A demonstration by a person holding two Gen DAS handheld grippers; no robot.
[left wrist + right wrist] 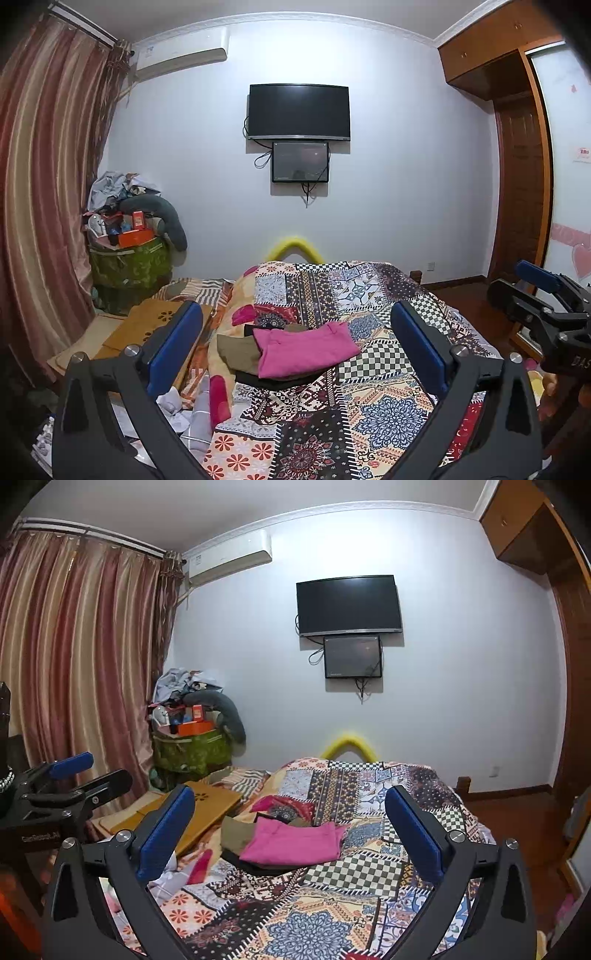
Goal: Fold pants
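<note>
Folded pink pants (304,350) lie on top of a small stack with an olive-brown garment (238,352) and a black one on the patchwork bedspread (369,406). The stack also shows in the right wrist view, pink pants (293,842) on top. My left gripper (295,347) is open and empty, held above the bed short of the stack. My right gripper (291,830) is open and empty, likewise short of the stack. Each gripper shows at the edge of the other's view: the right one (543,291) and the left one (70,775).
A wooden lap desk (155,325) and loose clothes lie at the bed's left side. A heaped green bin (129,258) stands by the striped curtain (48,184). A TV (299,110) hangs on the far wall. A wooden wardrobe (517,166) is at the right.
</note>
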